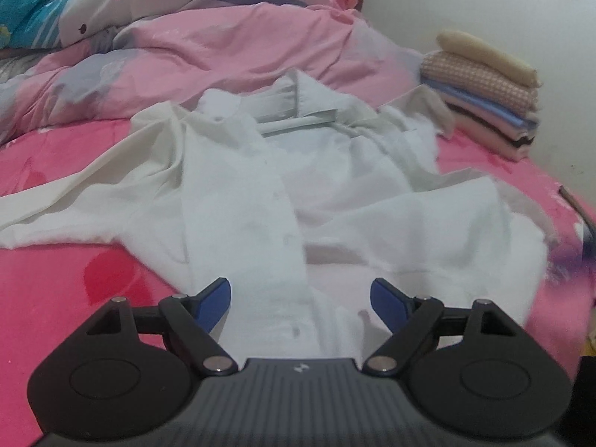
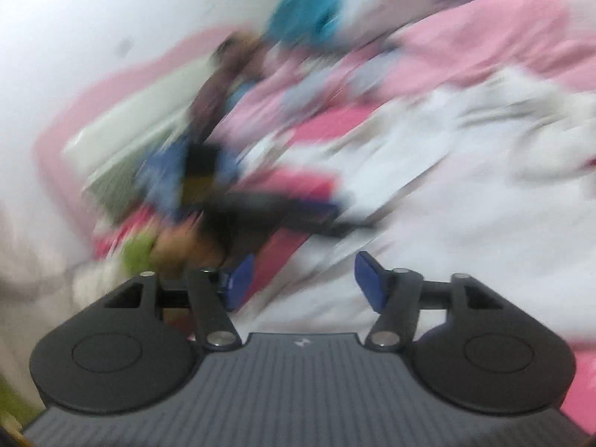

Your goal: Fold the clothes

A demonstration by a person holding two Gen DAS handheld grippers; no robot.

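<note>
Both released: left gripper (image 1: 301, 300) over white shirt (image 1: 260, 193) hem, right gripper (image 2: 303, 281) empty. Risk I see: pinching one placket layer, skewing fold toward folded stack (image 1: 484, 111).

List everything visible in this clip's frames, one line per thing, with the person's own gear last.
white shirt: one, white, spread on the bed, collar away from the camera
folded stack: one pile, cream, pink check, blue, brown, far right on the bed
sheet: one, hot pink, under the shirt
quilt: one, pale pink, bunched behind the shirt
left gripper: one, black with blue pads, open above the shirt hem
right gripper: one, same colours, open, view blurred
</note>
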